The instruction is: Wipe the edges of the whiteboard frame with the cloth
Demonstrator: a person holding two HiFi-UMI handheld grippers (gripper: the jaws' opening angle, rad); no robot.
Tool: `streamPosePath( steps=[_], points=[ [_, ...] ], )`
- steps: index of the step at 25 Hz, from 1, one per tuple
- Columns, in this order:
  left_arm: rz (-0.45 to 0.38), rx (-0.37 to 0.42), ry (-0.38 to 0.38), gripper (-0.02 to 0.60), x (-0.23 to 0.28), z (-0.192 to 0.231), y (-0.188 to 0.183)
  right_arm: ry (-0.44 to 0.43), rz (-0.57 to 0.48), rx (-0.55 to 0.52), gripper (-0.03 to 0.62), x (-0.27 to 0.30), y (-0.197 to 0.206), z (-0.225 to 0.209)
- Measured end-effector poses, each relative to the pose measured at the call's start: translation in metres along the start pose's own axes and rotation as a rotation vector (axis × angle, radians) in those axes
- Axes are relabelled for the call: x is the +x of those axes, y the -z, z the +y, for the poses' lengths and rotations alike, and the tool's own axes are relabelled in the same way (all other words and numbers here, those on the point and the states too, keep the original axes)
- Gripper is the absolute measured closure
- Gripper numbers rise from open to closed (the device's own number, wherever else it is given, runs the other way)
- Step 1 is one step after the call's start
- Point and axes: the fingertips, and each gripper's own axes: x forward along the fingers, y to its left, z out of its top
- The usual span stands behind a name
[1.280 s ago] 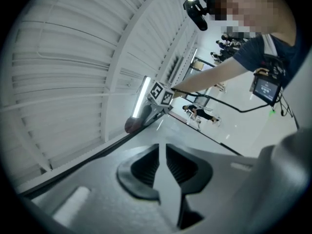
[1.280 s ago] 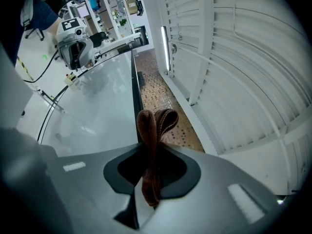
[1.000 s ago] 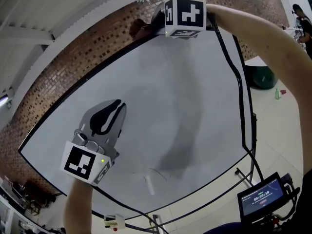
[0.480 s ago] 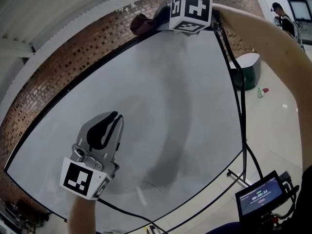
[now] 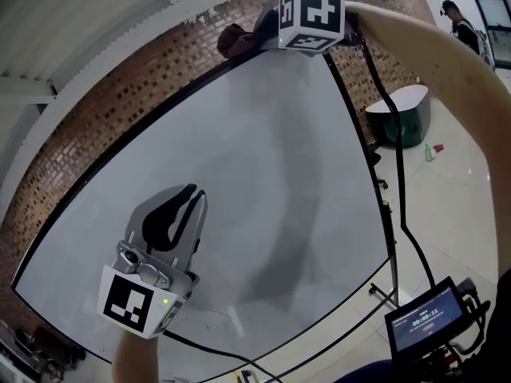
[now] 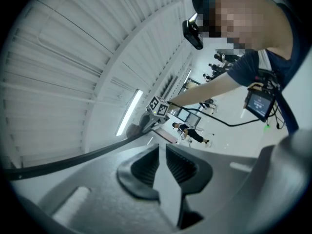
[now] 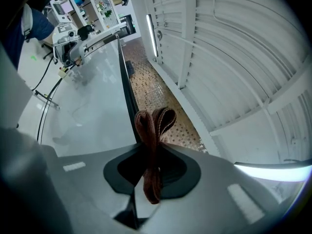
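Right gripper (image 7: 152, 152) jaws clamped on folded cloth (image 7: 155, 126); we set it at whiteboard frame (image 7: 127, 96) top edge, near right corner, for wiping. Left gripper (image 6: 162, 161) jaws together, empty, parked clear.

White digits split by colons, set out like a clock reading, glow on the small black monitor with a blue screen (image 5: 425, 319) at the lower right of the head view. They are too small to read with certainty. A shorter line of lettering above them cannot be made out. The same monitor hangs in the left gripper view, where its screen is unreadable. The upper white cube (image 5: 311, 16) on the right gripper (image 7: 151, 152) and the lower white cube (image 5: 132, 298) on the left gripper (image 6: 162, 152) bear black-and-white square code markers, which are patterns rather than letters.
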Motion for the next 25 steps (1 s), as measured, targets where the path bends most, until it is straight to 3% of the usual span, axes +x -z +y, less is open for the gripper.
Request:
streamPosePath(
  steps=[5, 9, 13, 16, 21, 25],
  points=[
    [0.052, 0.015, 0.028, 0.535, -0.005, -0.006, 0.003, 0.018, 0.030, -0.021, 0.536, -0.005, 0.012, -0.003],
    [0.012, 0.042, 0.017, 0.535, 0.004, 0.000, -0.011, 0.036, 0.051, -0.081, 0.537, -0.006, 0.012, -0.002],
    [0.031, 0.021, -0.001, 0.535, 0.004, 0.007, -0.003, 0.037, 0.021, -0.025, 0.536, -0.007, 0.016, -0.003],
    [0.025, -0.014, -0.009, 0.535, 0.007, 0.012, 0.002, 0.051, -0.073, 0.135, 0.536, -0.008, 0.020, -0.008],
    [0.033, -0.066, 0.014, 0.535, 0.019, 0.011, 0.007, 0.017, -0.344, 0.550, 0.536, -0.010, 0.023, -0.004],
    [0.048, -0.091, 0.044, 0.535, 0.028, 0.008, 0.009, 0.025, -0.536, 0.755, 0.536, -0.017, 0.019, -0.009]
  ],
)
